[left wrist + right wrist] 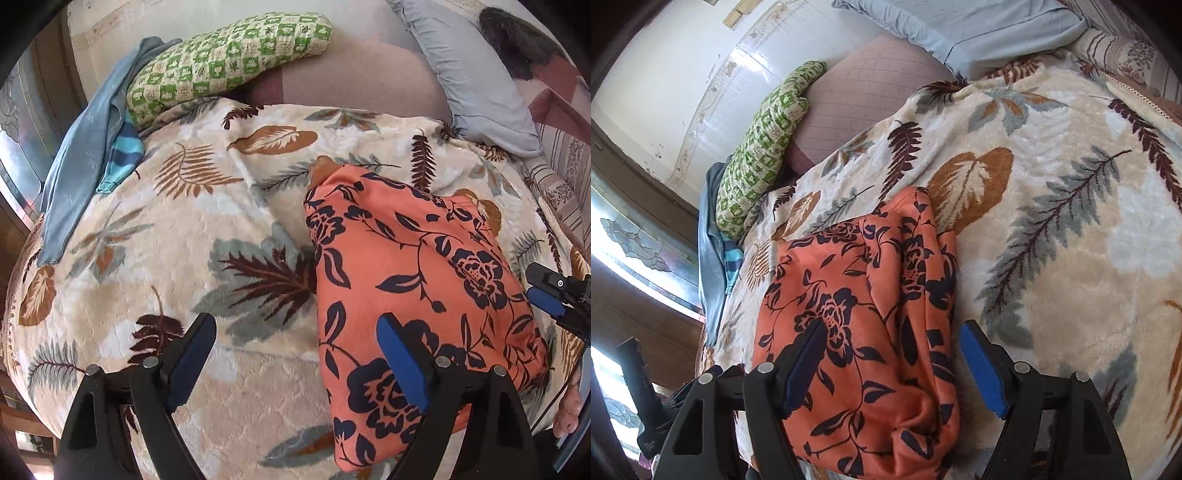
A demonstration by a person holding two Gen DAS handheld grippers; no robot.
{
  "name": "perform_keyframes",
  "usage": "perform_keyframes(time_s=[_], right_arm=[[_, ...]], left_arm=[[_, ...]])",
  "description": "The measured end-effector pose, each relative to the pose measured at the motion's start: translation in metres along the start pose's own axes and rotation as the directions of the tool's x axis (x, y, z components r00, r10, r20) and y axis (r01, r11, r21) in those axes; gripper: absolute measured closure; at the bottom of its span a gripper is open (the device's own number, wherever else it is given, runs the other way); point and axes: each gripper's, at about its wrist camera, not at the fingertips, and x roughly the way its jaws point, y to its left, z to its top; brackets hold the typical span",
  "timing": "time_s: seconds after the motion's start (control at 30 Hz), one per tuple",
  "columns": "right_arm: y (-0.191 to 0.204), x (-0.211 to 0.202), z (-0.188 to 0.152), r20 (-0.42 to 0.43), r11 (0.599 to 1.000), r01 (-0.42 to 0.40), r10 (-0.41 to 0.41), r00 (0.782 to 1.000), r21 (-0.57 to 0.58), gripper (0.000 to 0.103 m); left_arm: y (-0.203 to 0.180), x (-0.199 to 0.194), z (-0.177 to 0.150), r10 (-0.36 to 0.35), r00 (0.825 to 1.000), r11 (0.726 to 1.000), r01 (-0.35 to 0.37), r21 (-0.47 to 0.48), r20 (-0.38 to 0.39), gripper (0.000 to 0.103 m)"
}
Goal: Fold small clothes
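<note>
The coral-orange cloth garment with dark navy flowers [864,317] lies on the leaf-patterned plush blanket [1052,229], long axis running away from the released right claw [892,369], directly beneath it; the released left claw [297,362] overlaps only its edge.

one orange floral garment [413,295], one leaf-print blanket [192,229], two pillows [225,62]

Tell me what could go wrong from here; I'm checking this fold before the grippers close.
1. The orange floral garment is bunched along its right side, so a grip may catch several layers.
2. The left gripper, open, straddles the garment's edge and the plush leaf-print blanket; it may pinch blanket too.
3. The right gripper is open.
</note>
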Motion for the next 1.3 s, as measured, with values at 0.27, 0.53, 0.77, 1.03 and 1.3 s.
perform_keyframes(time_s=[0.27, 0.53, 0.77, 1.03, 1.3], right_arm=[[0.013, -0.001, 0.0, 0.028, 0.997, 0.021, -0.019, 0.999, -0.075, 0.025], [0.01, -0.008, -0.001, 0.053, 0.998, 0.009, -0.006, 0.999, -0.058, 0.025], [0.013, -0.011, -0.004, 0.061, 0.998, 0.0, 0.004, 0.998, -0.068, 0.025], [0.011, -0.012, -0.003, 0.064, 0.998, -0.01, 0.013, 0.998, -0.06, 0.025], [0.012, -0.009, 0.0, 0.059, 0.998, -0.025, 0.029, 0.998, -0.06, 0.025]], left_arm=[[-0.002, -0.027, 0.009, 0.041, 0.994, 0.999, -0.042, 0.002, 0.106, 0.014], [0.005, -0.053, 0.009, 0.075, 0.981, 0.997, -0.075, -0.004, 0.177, 0.014], [0.008, -0.06, 0.008, 0.084, 0.978, 0.996, -0.081, -0.025, 0.188, 0.014], [0.004, -0.07, 0.008, 0.095, 0.971, 0.996, -0.093, -0.016, 0.221, 0.014], [0.016, -0.086, 0.011, 0.123, 0.958, 0.992, -0.115, -0.048, 0.259, 0.014]])
